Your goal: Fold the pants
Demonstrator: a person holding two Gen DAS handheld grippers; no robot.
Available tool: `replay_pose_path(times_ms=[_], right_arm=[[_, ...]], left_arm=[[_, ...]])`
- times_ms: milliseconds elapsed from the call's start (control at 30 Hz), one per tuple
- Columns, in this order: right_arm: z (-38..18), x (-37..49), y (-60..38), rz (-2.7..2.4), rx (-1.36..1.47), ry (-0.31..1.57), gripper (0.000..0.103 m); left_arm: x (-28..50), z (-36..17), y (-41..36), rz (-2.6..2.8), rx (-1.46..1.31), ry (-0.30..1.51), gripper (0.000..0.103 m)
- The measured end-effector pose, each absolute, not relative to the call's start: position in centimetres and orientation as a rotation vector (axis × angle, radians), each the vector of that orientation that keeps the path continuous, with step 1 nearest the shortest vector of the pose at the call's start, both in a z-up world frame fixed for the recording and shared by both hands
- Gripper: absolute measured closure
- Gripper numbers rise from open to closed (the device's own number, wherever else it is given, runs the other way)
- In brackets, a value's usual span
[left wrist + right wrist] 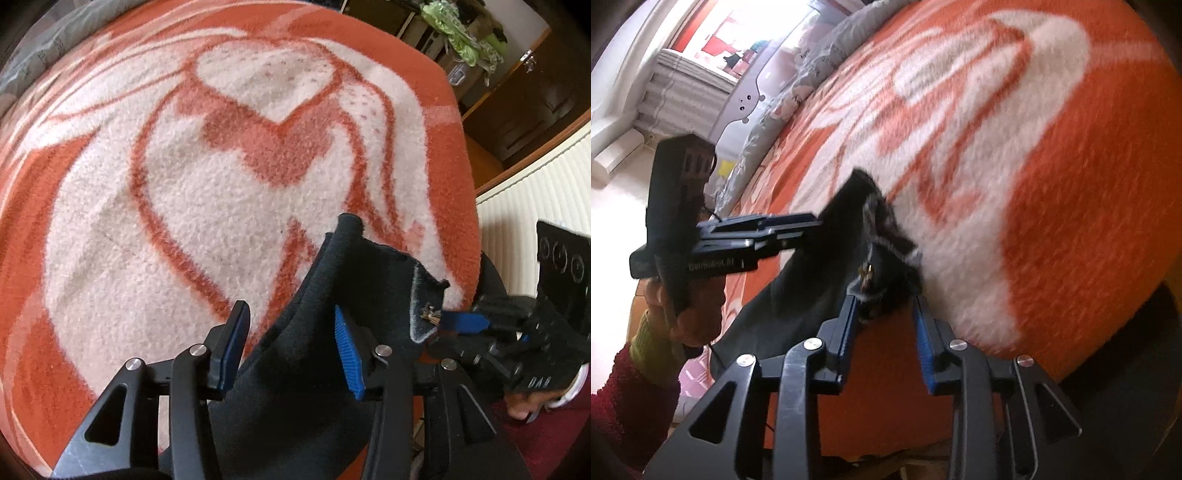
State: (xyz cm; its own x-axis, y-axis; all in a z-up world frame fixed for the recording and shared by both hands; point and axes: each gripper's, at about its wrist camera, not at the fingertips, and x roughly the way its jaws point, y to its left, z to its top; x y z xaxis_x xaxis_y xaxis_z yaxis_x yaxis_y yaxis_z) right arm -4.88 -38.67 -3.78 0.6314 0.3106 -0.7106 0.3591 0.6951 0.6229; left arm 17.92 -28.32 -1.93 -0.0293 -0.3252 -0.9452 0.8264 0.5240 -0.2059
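Observation:
The black pants [325, 332] hang bunched above the orange and white blanket [184, 206], waistband end up with a small metal clasp [430, 315]. My left gripper [291, 339] has its blue pads wide apart, and the cloth passes between them and drapes over the right finger [347, 354]. My right gripper [884, 314] is open with the waistband edge [875, 280] between its fingertips. In the left wrist view the right gripper [461, 323] reaches in from the right at the clasp. In the right wrist view the left gripper [798, 229] comes in from the left against the pants.
The blanket [1052, 184] covers a bed. A grey patterned cover [812, 66] lies at the far end. A white radiator [532, 192] and dark wooden furniture [535, 92] stand beside the bed. The person's red sleeve [624, 398] shows at lower left.

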Motion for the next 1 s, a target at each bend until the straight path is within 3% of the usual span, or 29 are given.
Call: replay_pose_path(times_ms=[267, 300, 333, 400, 500, 1000], right_arm=[[-5.2, -3.9, -38.3, -0.014, 0.900, 0.872, 0.071], [-5.3, -3.9, -38.4, -0.018, 0.900, 0.866, 0.079], [-5.3, -4.0, -38.4, -0.027, 0.894, 0.862, 0.086], [-5.5, -4.7, -39.2, -0.022, 0.909, 0.842, 0.091], [-4.7, -5.7, -40.2, -0.046, 0.911, 0.788, 0.092], [1.7, -4.7, -36.9, 0.178, 0.787, 0.700, 0.094]], left_arm=[[19.1, -4.2, -29.3, -1.008, 0.455, 1.380, 0.054], [19.2, -4.4, -29.5, -1.012, 0.446, 1.384, 0.055], [19.2, -4.5, -29.6, -1.018, 0.440, 1.383, 0.059], [18.9, -4.6, -30.3, -1.057, 0.421, 1.387, 0.084], [18.2, -4.0, -30.7, -1.070, 0.431, 1.345, 0.092], [17.2, 3.8, -24.1, -1.073, 0.234, 1.172, 0.093]])
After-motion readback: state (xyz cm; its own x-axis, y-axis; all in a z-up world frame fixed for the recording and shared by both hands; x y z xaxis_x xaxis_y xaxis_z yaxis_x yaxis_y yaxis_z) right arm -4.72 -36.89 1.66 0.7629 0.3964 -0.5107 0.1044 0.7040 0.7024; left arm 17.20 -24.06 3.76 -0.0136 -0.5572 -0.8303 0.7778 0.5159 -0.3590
